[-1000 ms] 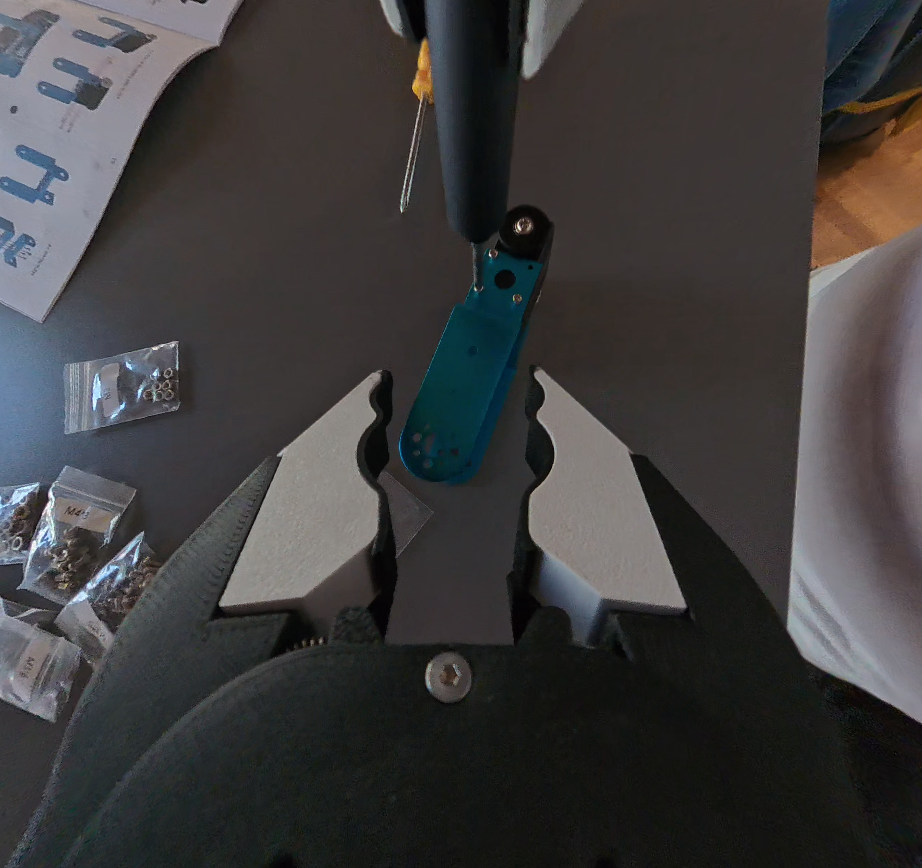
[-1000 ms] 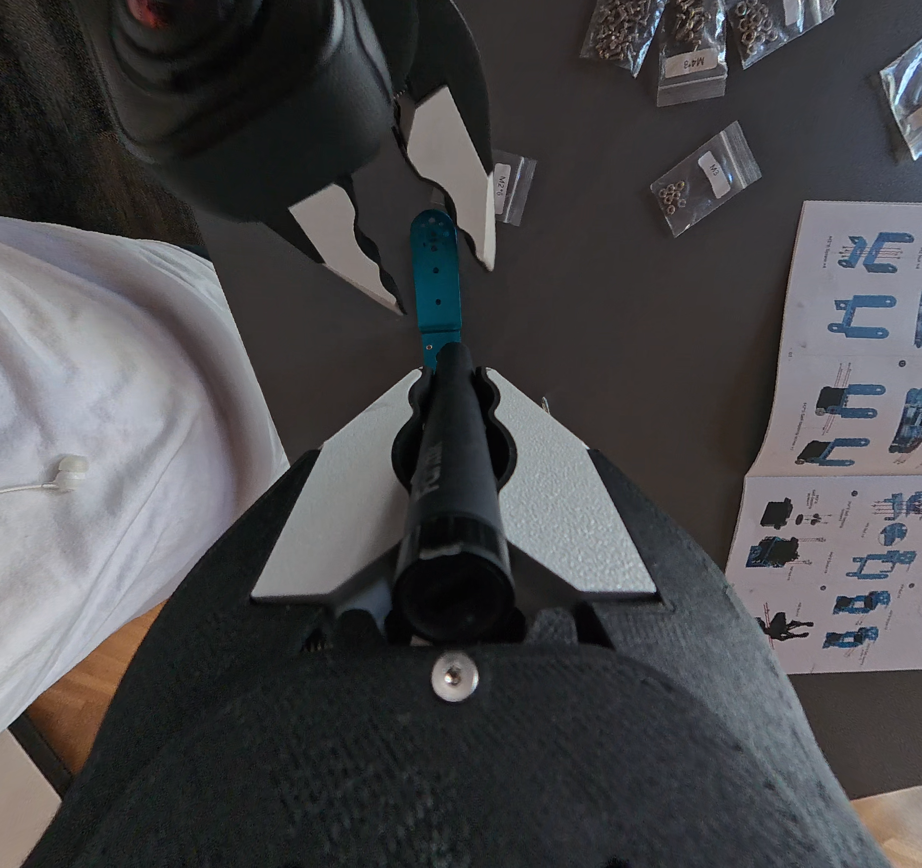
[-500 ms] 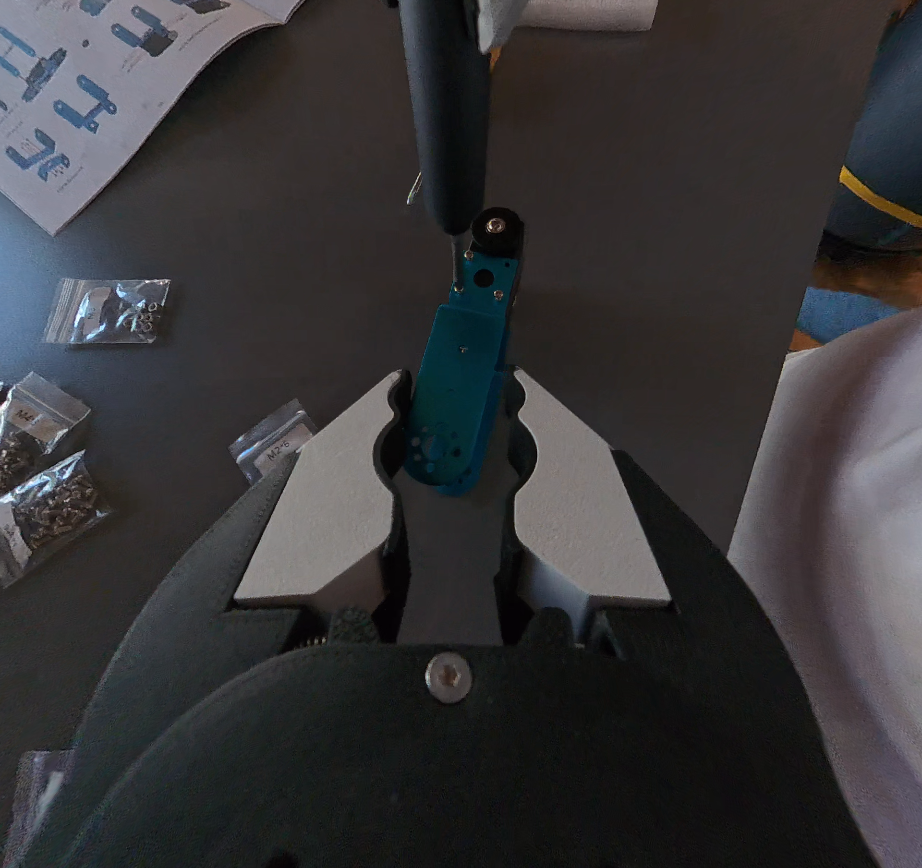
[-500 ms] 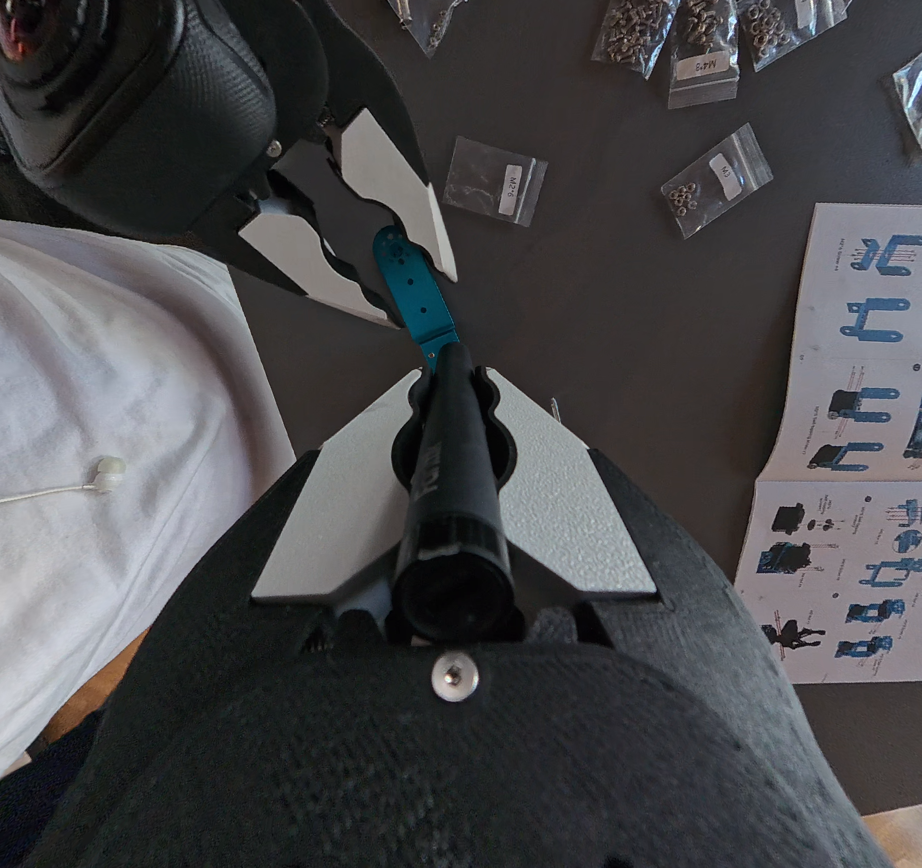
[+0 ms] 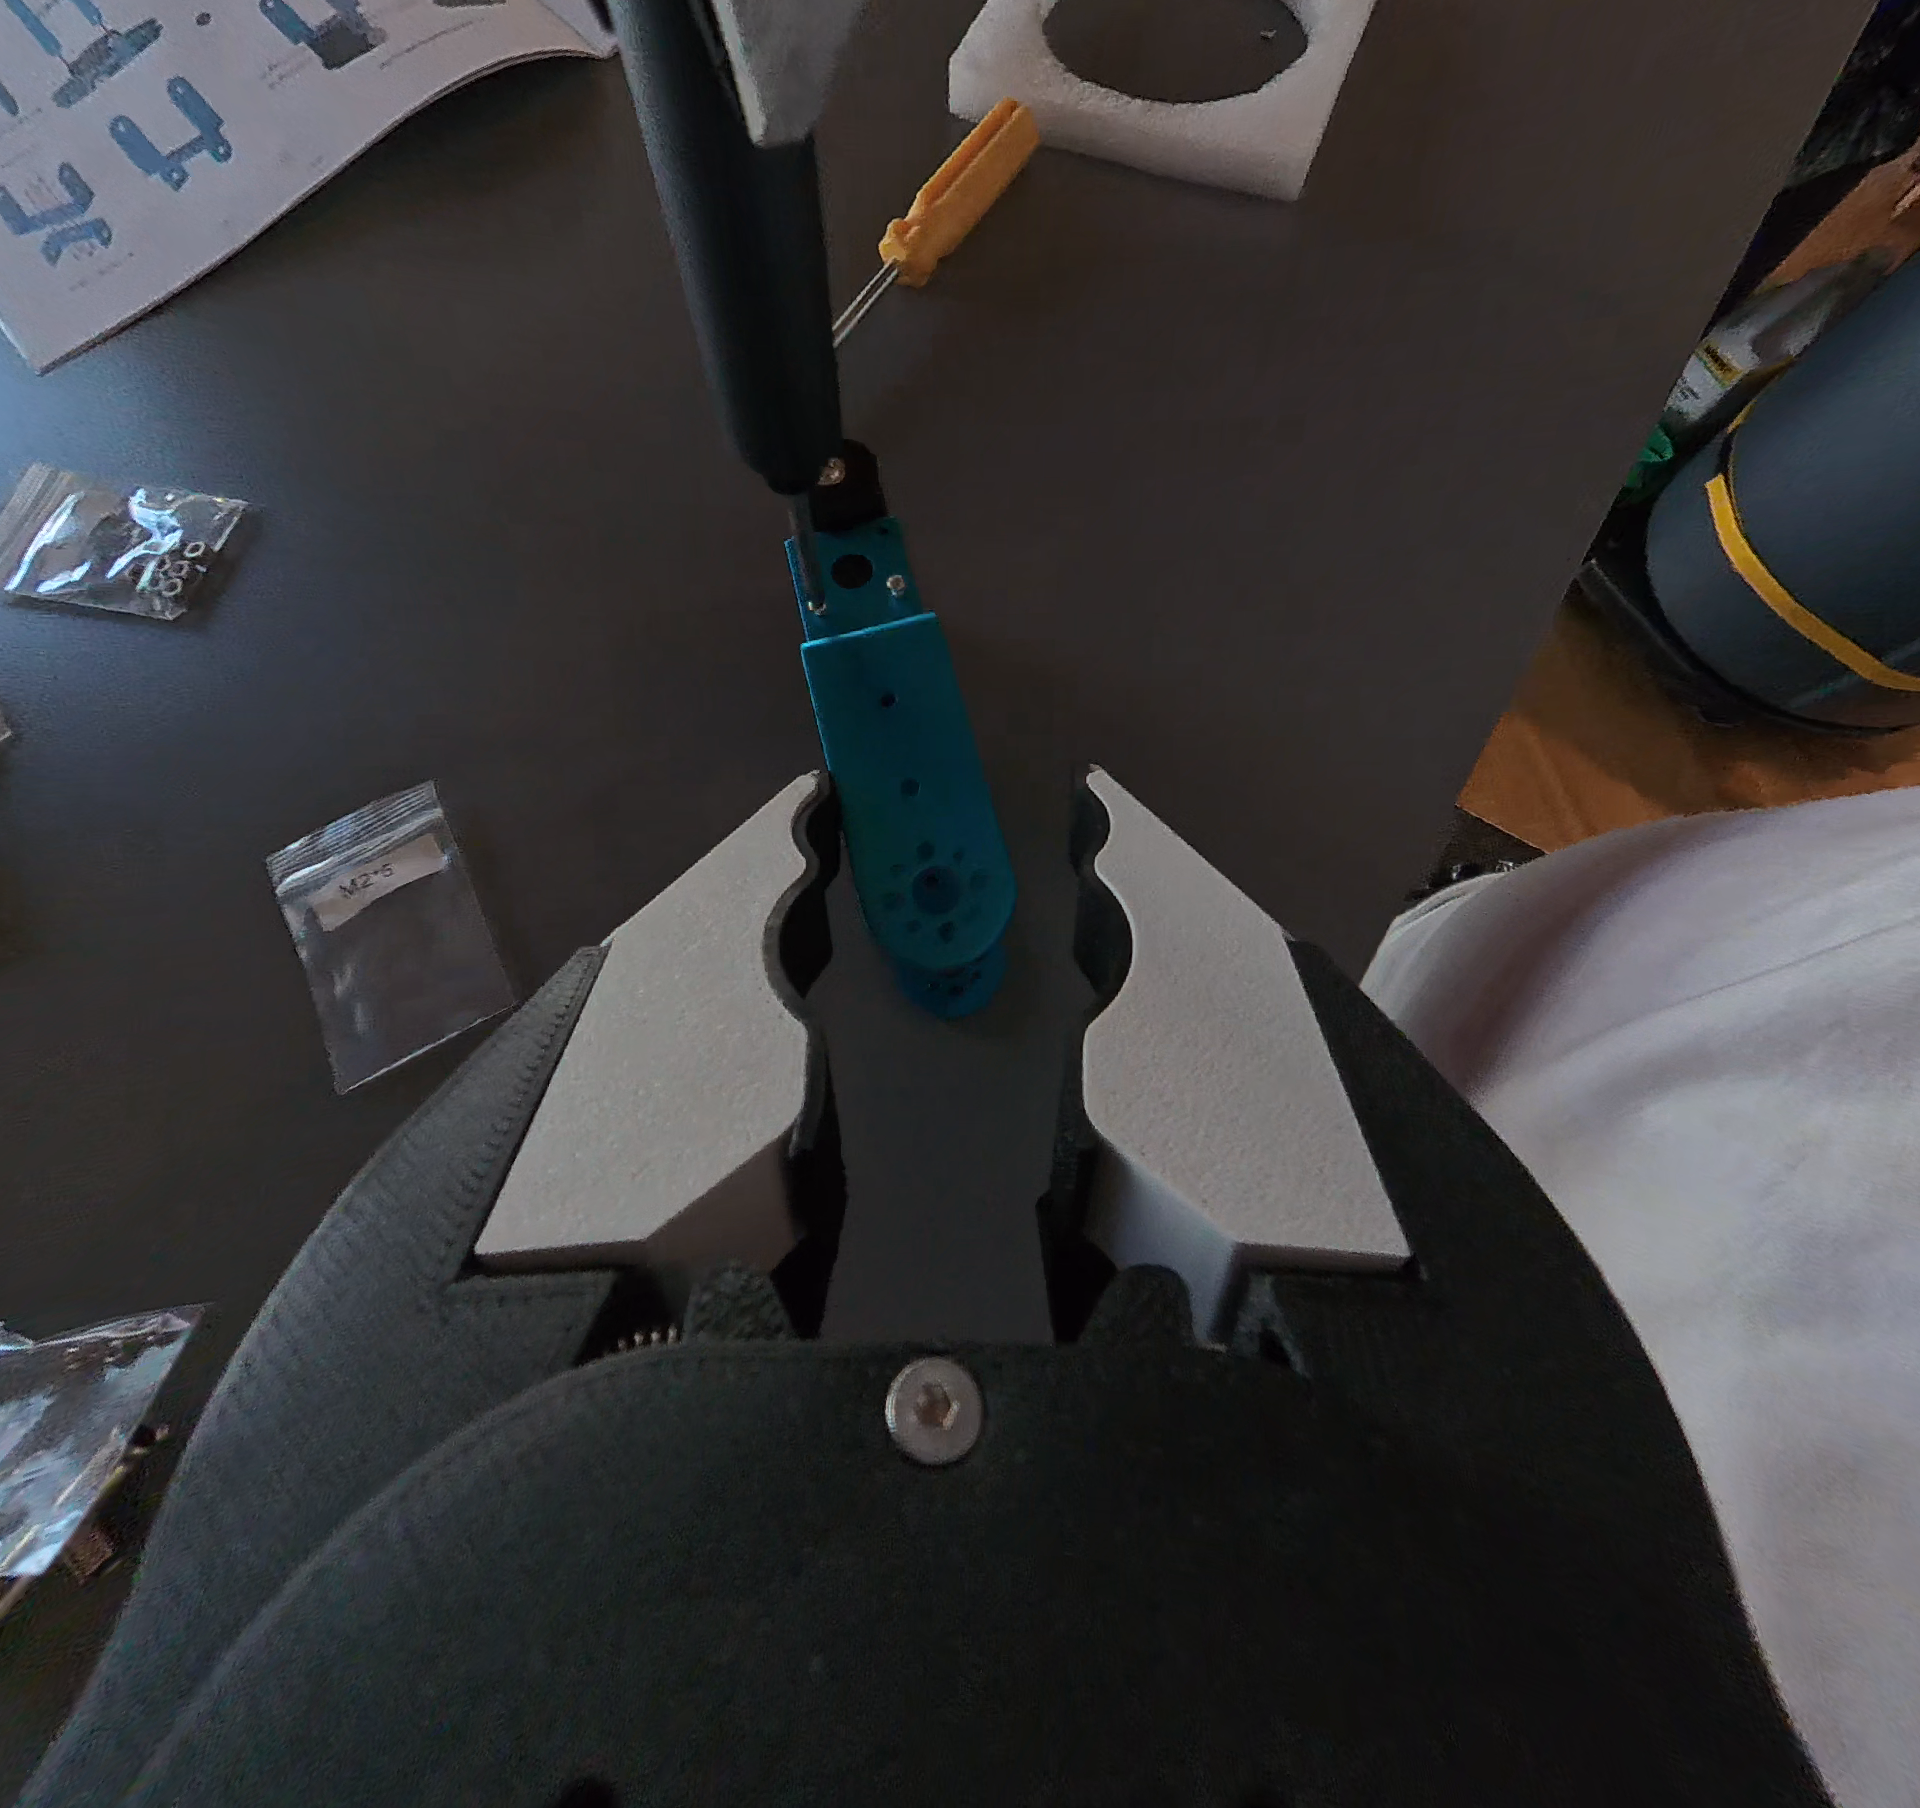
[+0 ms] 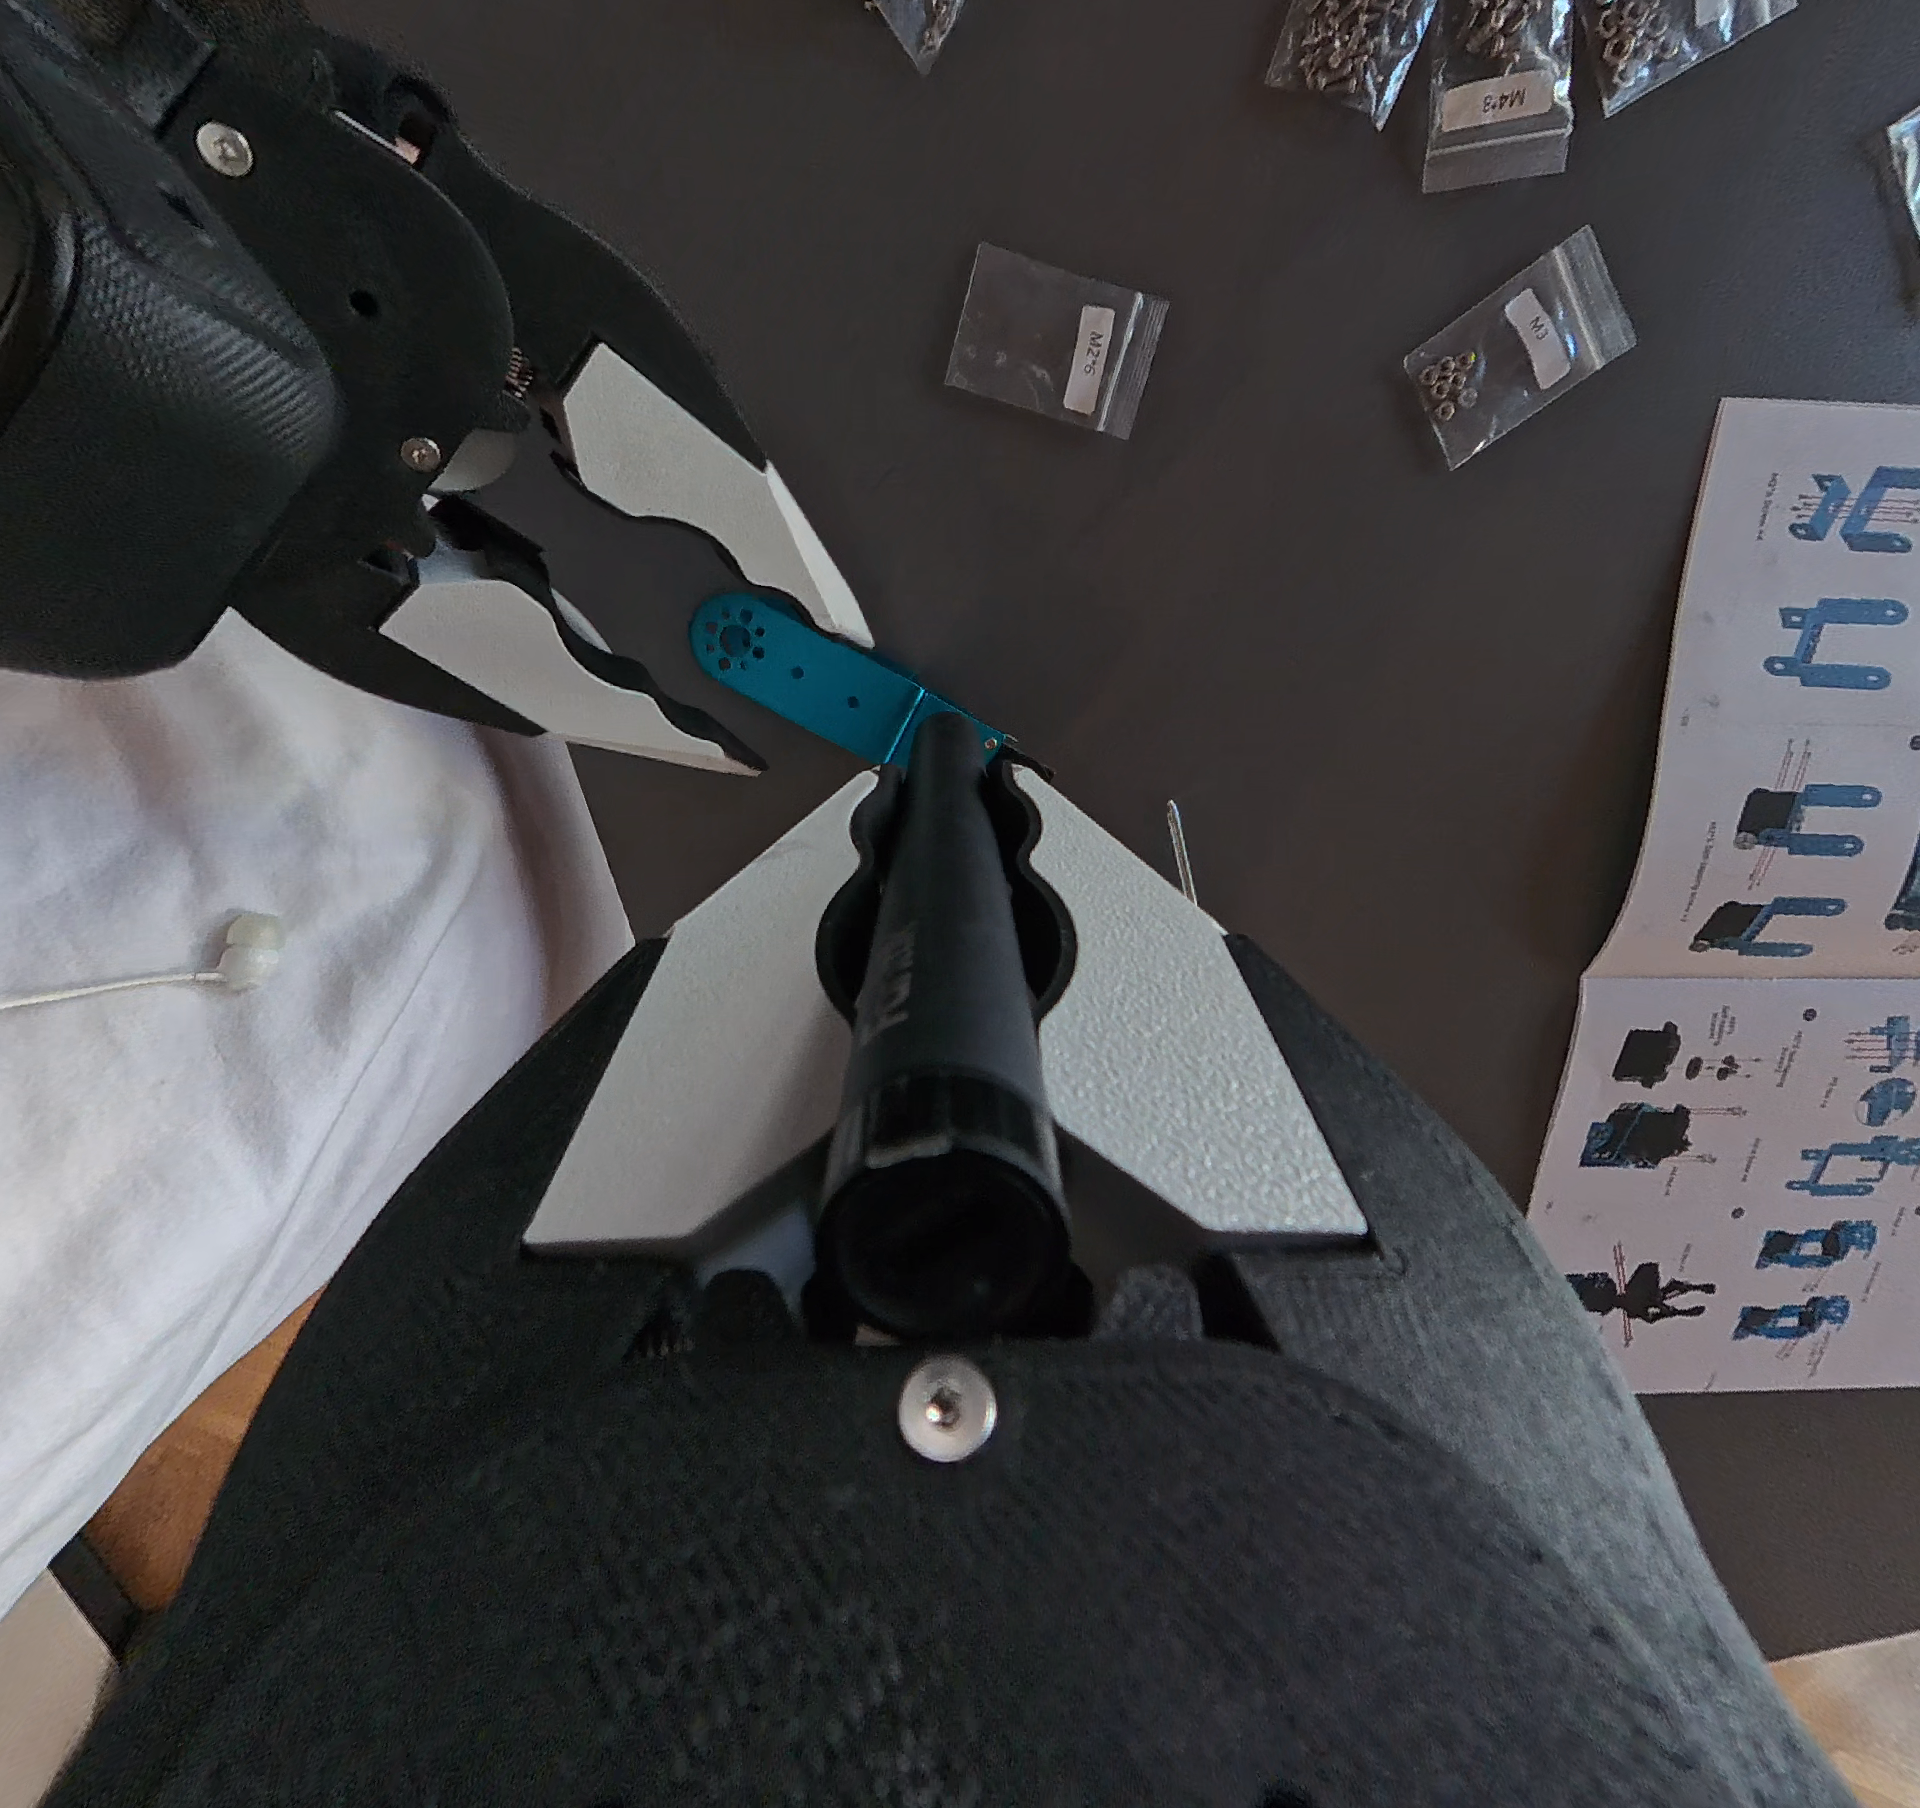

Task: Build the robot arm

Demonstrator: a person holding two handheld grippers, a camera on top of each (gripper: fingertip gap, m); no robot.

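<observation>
We log the left gripper (image 5: pixel 948 802) with its jaws apart, straddling the rounded end of a blue metal bracket (image 5: pixel 909 792) that lies on the dark table (image 5: pixel 1299 511). In the left wrist view the left finger's inner edge sits right against the bracket's side, while a clear gap separates the bracket from the right finger. Whether the left finger truly touches the bracket we cannot tell.

The right gripper (image 6: pixel 940 792) is clamped around a black electric screwdriver (image 6: pixel 940 1031), the barrel seated in the round notch between its white pads. From the left wrist view we see the screwdriver's thin bit (image 5: pixel 806 569) meeting a screw at the far end of the bracket, beside a black round part (image 5: pixel 847 501) mounted there. The right wrist view hides that contact behind the barrel.

Only the left wrist view shows a small yellow-handled screwdriver (image 5: pixel 956 189) and a white foam square with a round cutout (image 5: pixel 1174 44) beyond the bracket. Only the right wrist view shows several small bags of screws and nuts (image 6: pixel 1455 33) at the far edge and a white earbud (image 6: pixel 249 948) on a white garment (image 6: pixel 260 1031). Both views show the instruction booklet (image 6: pixel 1787 875) and a small labelled plastic bag (image 6: pixel 1055 340) nearest the bracket.
</observation>
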